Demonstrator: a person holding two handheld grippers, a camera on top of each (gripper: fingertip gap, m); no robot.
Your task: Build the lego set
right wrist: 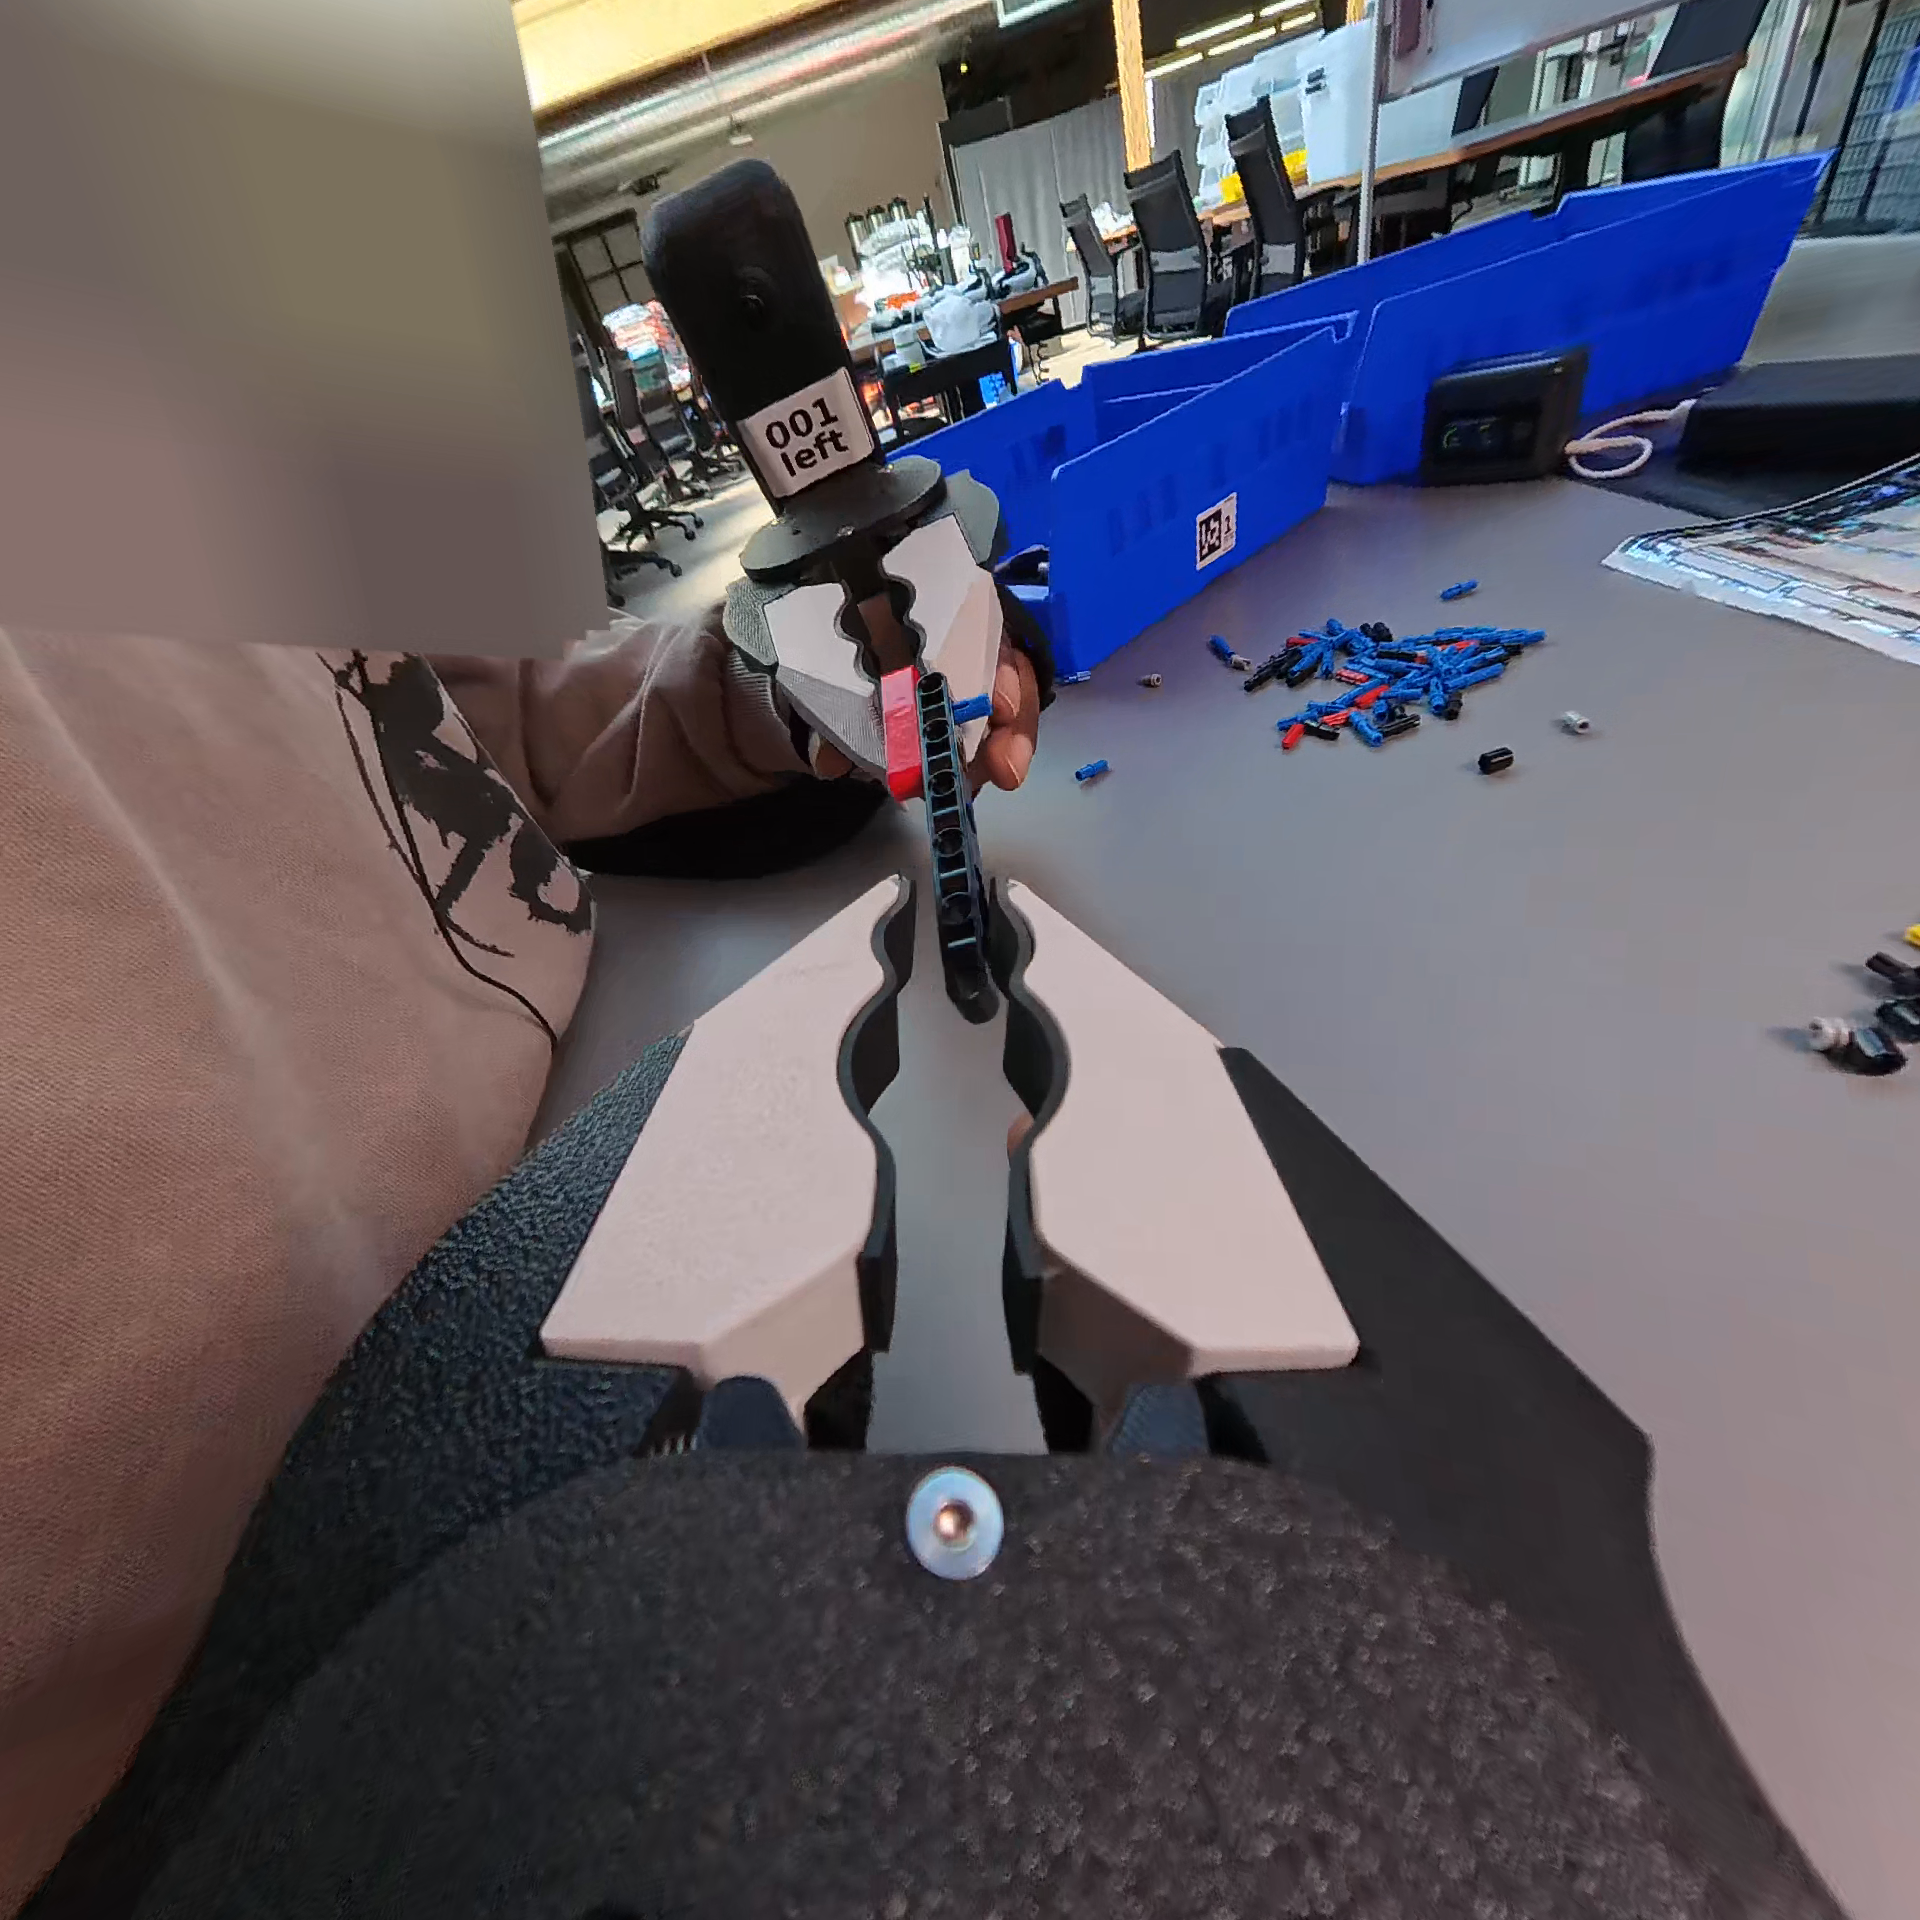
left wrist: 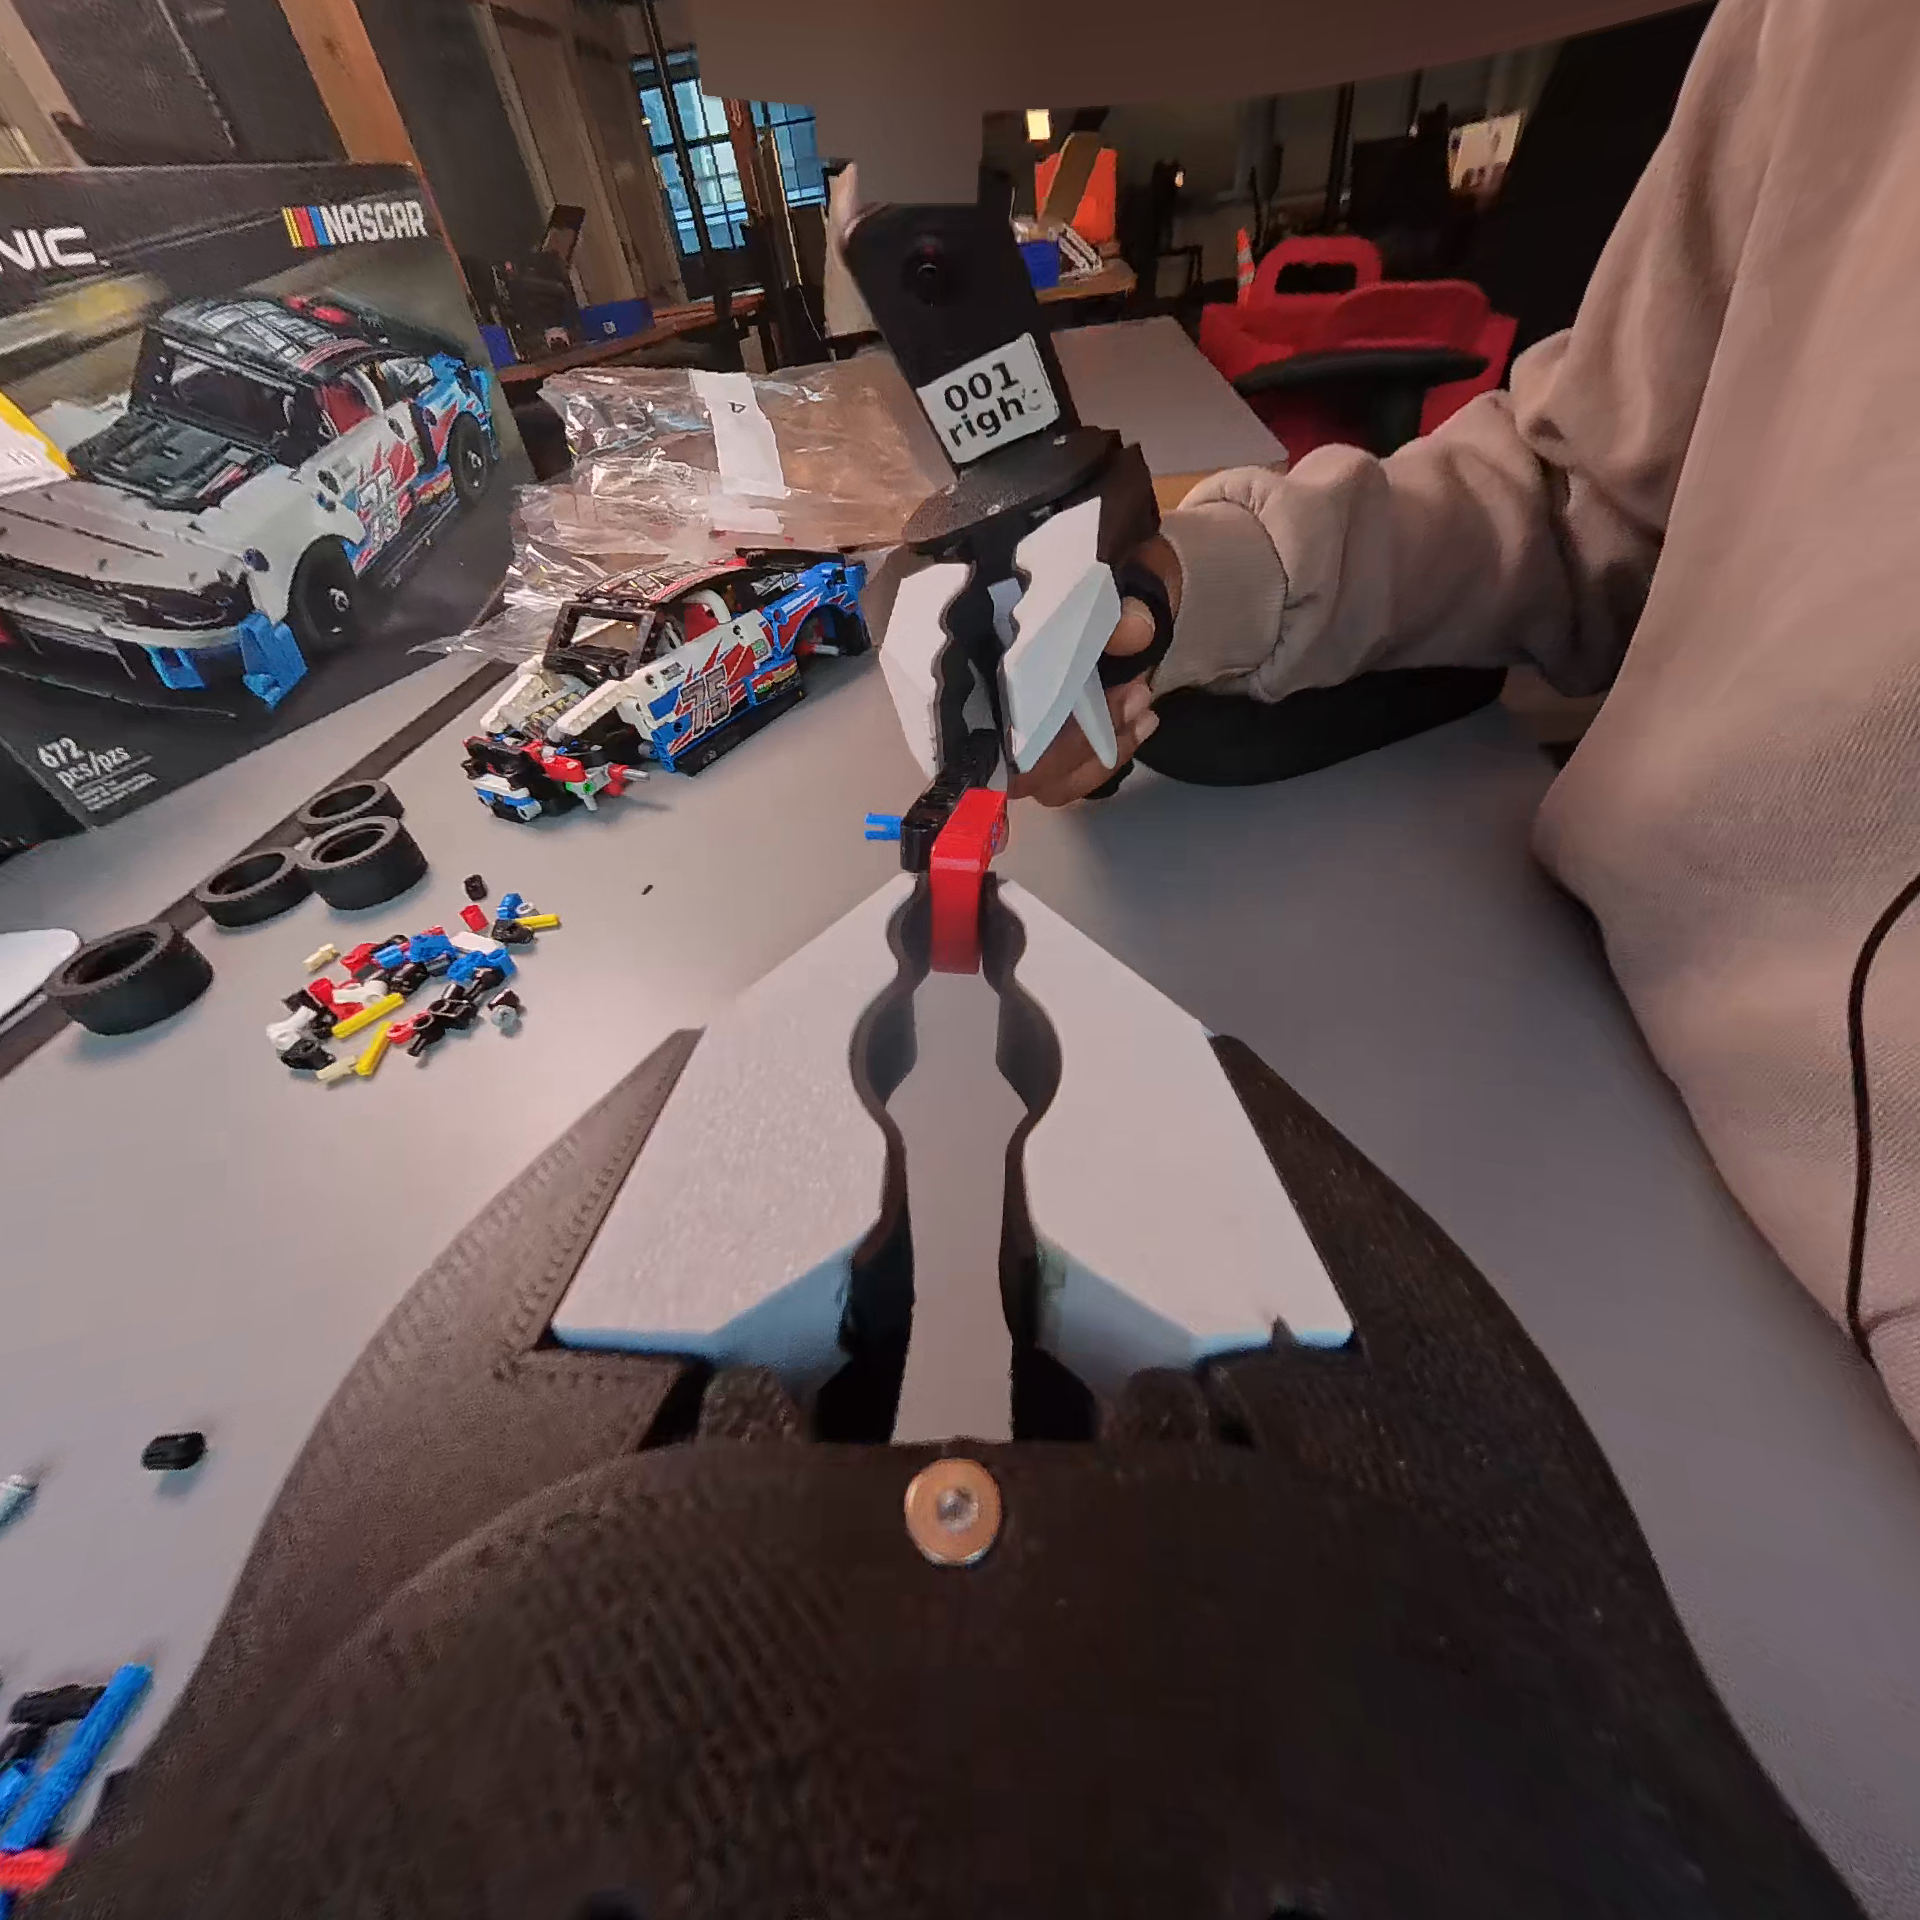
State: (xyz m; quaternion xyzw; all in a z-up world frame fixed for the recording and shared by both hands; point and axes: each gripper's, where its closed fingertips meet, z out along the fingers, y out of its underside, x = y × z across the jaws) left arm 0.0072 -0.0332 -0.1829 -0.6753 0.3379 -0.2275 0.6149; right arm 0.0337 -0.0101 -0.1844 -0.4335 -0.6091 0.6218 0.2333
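Left gripper (left wrist: 951, 914) is clamping the red panel piece (left wrist: 964, 894) while your right gripper (right wrist: 961, 935) is pinching the black holed beam (right wrist: 951, 831), both raised over the grey table (left wrist: 1351, 1039), so you're lining up the blue pin (left wrist: 881, 827) for mating.

- In the left wrist view, the model car (left wrist: 675, 681) is set on the worktop (left wrist: 1299, 987) at centre left, before the box (left wrist: 229, 436).
- The tyres (left wrist: 312, 862) and loose pieces (left wrist: 416, 982) are laid lower left of it.
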